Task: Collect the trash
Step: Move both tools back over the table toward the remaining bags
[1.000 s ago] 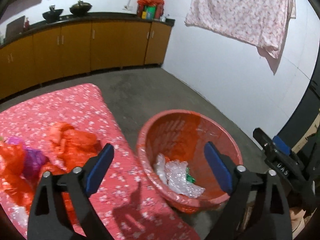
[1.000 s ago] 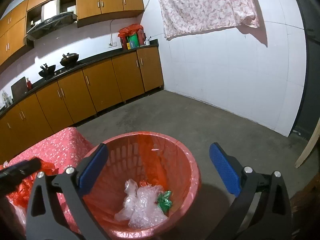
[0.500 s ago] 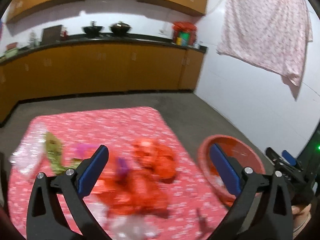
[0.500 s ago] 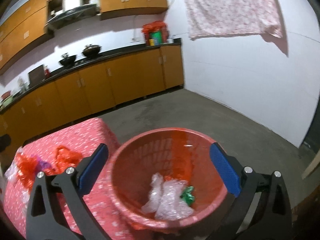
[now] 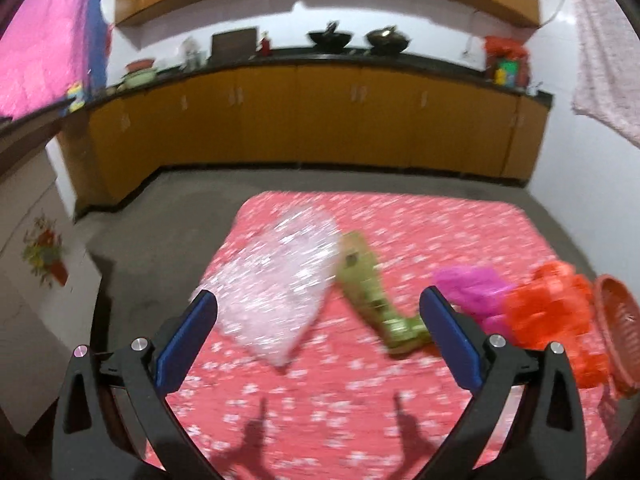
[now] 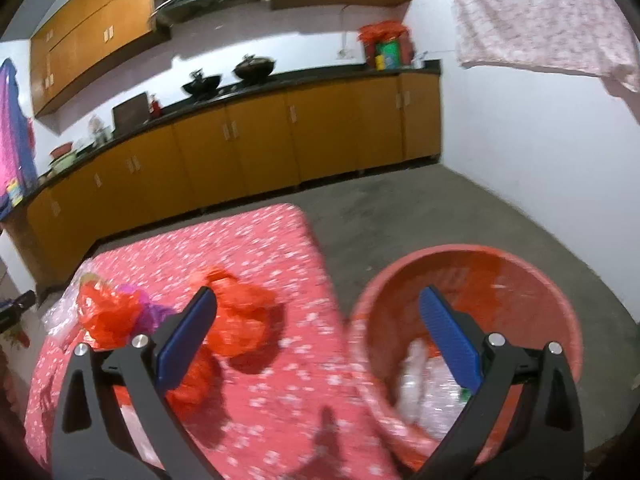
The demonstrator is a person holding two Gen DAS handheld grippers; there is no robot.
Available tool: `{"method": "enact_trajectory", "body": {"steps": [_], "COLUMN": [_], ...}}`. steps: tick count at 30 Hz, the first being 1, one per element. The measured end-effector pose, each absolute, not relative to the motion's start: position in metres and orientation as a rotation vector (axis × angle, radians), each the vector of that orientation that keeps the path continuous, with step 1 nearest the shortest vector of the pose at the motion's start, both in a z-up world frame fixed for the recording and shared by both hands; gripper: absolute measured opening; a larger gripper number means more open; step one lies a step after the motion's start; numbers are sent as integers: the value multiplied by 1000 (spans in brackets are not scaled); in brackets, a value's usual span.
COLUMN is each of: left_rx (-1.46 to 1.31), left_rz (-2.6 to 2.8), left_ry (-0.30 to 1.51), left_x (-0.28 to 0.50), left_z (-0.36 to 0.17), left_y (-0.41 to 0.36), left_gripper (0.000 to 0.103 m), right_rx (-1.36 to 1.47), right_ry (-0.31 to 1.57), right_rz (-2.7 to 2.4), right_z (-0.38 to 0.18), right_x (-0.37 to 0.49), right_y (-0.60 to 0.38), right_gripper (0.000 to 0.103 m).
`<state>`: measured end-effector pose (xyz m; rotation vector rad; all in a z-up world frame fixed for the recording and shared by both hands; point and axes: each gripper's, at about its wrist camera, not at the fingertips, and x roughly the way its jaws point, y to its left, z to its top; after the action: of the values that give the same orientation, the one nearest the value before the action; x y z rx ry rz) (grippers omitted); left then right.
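Left wrist view: left gripper (image 5: pixel 318 330), jaws spread wide, nothing between the blue pads, held above a table covered by a red floral cloth (image 5: pixel 420 220). On the cloth, ahead of the left finger: a clear bubble-wrap bag (image 5: pixel 276 284), blurred. Just right of it and touching its edge: an olive-green wrapper (image 5: pixel 372 300), lying lengthwise toward the right finger. Further right: a magenta plastic bag (image 5: pixel 468 290), and against it an orange-red plastic bag (image 5: pixel 552 312). At the far right edge, beside the table: part of the rim of a red basket (image 5: pixel 618 320). Background: a run of orange-brown cabinets (image 5: pixel 320 120) under a dark counter, two dark woks (image 5: pixel 360 36) on top; a pink cloth (image 5: pixel 604 60) hanging at right. Right wrist view: right gripper (image 6: pixel 318 330), jaws likewise wide apart and empty, its left finger over the cloth-covered table (image 6: pixel 280 380), its right finger over the basket (image 6: pixel 540 280). The basket stands on the grey floor (image 6: pixel 420 216), tight against the table's right edge; inside lie crumpled clear plastic (image 6: pixel 416 384) and a small green scrap (image 6: pixel 465 394). On the table: crumpled orange-red bags (image 6: pixel 240 320) near the left finger, a purple bag (image 6: pixel 150 308) partly hidden among them, and the bubble wrap (image 6: pixel 60 312) at the far left edge. Tip of the other tool (image 6: pixel 18 302) shows at the left margin.
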<state>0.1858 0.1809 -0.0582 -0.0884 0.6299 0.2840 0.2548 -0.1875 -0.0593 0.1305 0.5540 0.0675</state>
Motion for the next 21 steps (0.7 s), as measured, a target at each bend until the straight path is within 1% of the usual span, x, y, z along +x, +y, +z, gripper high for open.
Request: {"method": "enact_trajectory", "body": {"steps": [6, 8, 10, 12, 15, 18, 20, 21], "left_rx": [-88, -75, -68, -72, -89, -113, -131, -137], "left_rz": [317, 322, 321, 324, 326, 324, 315, 311], "left_ry": [709, 730, 752, 770, 792, 826, 849, 856], "left_x": [208, 215, 222, 229, 238, 246, 250, 250], "left_z": [-90, -97, -103, -109, -114, -123, -128, -130], "left_y": [203, 206, 209, 212, 219, 228, 232, 233], "left_gripper": [99, 97, 94, 94, 91, 86, 83, 82], "right_rx": [45, 27, 19, 17, 8, -10, -15, -19], "right_ry": [605, 626, 649, 675, 697, 719, 743, 753], "right_rz": [132, 144, 159, 179, 192, 197, 211, 219], "right_z": [-72, -78, -84, -90, -97, -104, -110, -112], "right_x": [290, 303, 315, 327, 339, 347, 350, 351], "right_y": [-143, -132, -125, -117, -109, -104, -100, -99], "right_gripper": [98, 97, 92, 90, 89, 88, 86, 83]}}
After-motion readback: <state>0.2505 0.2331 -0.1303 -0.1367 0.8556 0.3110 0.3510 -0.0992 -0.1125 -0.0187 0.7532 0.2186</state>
